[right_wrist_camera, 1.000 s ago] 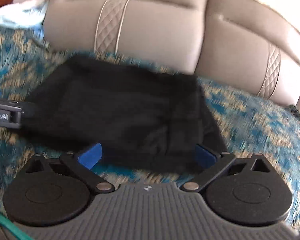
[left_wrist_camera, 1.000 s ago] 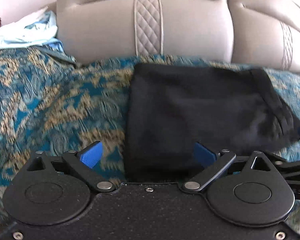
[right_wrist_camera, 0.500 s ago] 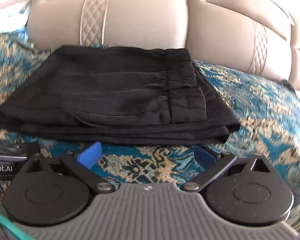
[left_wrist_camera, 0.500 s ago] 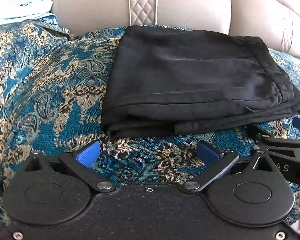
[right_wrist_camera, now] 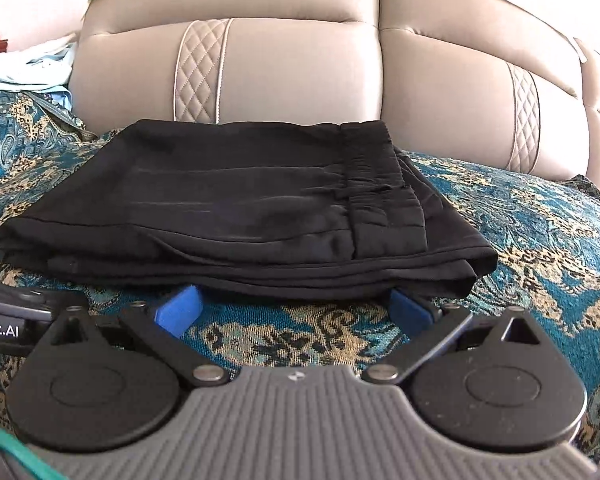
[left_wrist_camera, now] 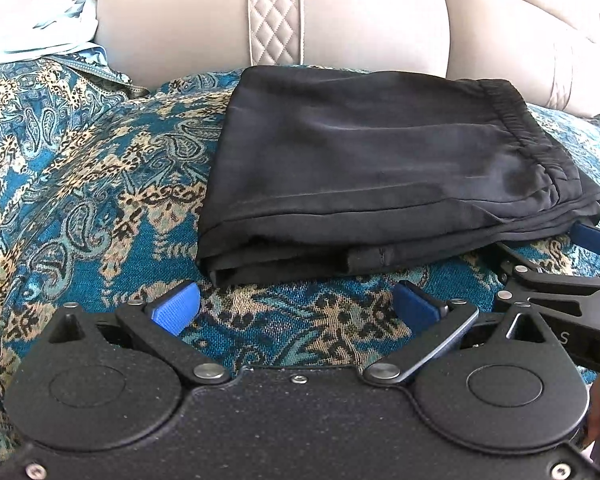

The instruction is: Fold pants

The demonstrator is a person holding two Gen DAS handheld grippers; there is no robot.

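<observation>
Both grippers, left and right, have backed off wide and empty (fold apparently finished), leaving the black pants stacked on the patterned cover.

The pants are black and folded into a flat, stacked rectangle, lying on the patterned blue cover close to the beige sofa back. The gathered elastic waistband sits on top at the right end, layered edges facing the cameras.
</observation>
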